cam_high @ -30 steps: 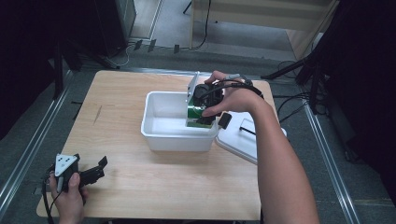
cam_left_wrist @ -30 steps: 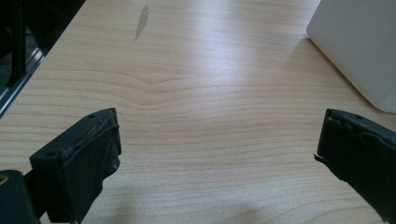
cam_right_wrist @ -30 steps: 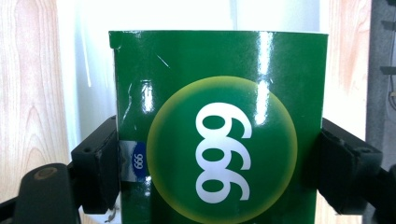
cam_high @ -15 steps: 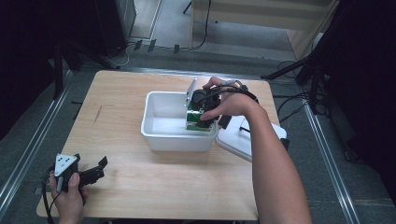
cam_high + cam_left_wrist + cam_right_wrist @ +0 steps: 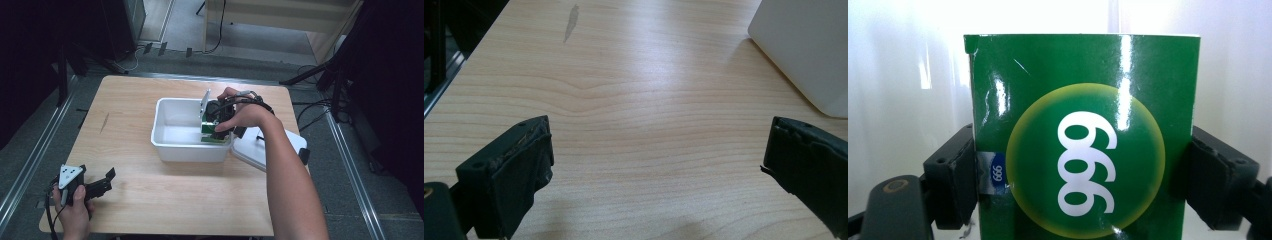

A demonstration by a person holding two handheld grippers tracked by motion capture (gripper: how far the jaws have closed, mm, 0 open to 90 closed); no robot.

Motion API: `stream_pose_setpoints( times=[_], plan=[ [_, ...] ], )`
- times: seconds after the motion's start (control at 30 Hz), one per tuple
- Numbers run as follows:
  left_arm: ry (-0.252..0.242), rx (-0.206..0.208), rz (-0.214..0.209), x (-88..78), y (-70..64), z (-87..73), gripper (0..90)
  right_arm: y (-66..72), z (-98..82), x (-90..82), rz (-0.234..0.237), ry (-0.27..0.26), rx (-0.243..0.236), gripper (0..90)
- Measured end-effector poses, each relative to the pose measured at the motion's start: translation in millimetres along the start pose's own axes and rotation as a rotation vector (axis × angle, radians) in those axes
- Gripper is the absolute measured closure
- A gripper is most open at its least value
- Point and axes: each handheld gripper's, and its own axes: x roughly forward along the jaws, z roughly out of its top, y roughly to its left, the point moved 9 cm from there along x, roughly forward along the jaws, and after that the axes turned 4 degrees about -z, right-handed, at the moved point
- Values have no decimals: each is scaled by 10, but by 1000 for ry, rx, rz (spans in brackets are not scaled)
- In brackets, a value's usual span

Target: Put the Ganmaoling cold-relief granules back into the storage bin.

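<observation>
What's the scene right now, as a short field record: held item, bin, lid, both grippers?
held item: glossy green carton with a yellow circle, clamped by both sides
right gripper: shut on the carton, inside the bin's right end
bin: white plastic tub, open
lid: white lid on table, right of the tub
left gripper: open, empty, over the wooden table
</observation>
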Motion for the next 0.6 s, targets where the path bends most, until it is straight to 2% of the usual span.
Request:
stream_pose_setpoints(
  times=[0.17, 0.4, 0.5, 0.6],
  plan=[
    [-3, -5, -1, 1, 1, 2, 1, 19, -14, 82, 3, 28, -7, 152],
    [-3, -5, -1, 1, 2, 2, 1, 16, -29, 119, 19, 55, 20, 150],
    [-1, -1, 0, -1, 2, 0, 1, -7, -30, 152, 3, 61, 2, 152],
    [-2, -2, -1, -2, 1, 1, 1, 6, -36, 183, 7, 85, 9, 151]
  ],
)
